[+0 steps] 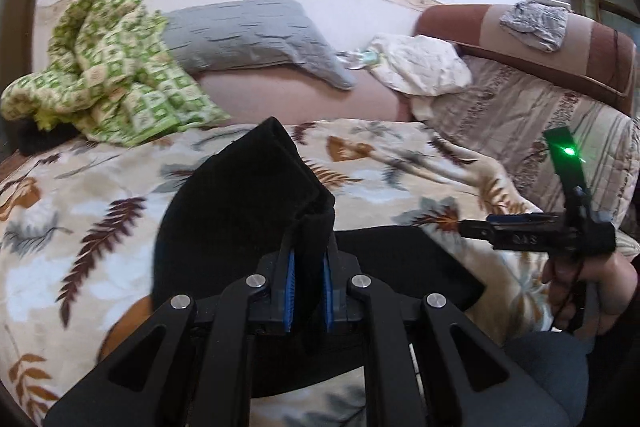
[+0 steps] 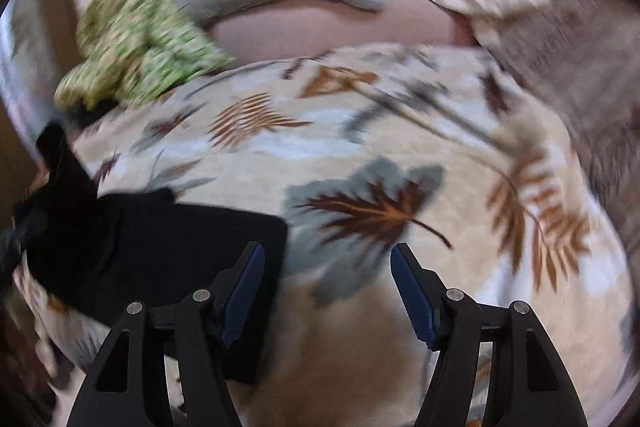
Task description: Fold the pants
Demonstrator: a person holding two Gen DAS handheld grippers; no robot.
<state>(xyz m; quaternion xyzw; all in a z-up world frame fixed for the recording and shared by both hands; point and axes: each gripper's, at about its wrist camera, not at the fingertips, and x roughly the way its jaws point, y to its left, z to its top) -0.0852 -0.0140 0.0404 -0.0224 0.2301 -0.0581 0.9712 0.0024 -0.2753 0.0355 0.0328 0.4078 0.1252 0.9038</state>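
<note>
Left tongs (image 1: 308, 267) clamped on a raised fold of black pants (image 1: 248, 195), pads mostly hidden in cloth, right tongs (image 2: 328, 259) wide apart, holding nothing, over blurred bedspread (image 2: 360, 131)

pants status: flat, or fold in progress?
Mid-fold. The left gripper is shut on one end of the black pants, lifting it off the leaf-print blanket; the rest lies flat. The right gripper is open, empty.
</note>
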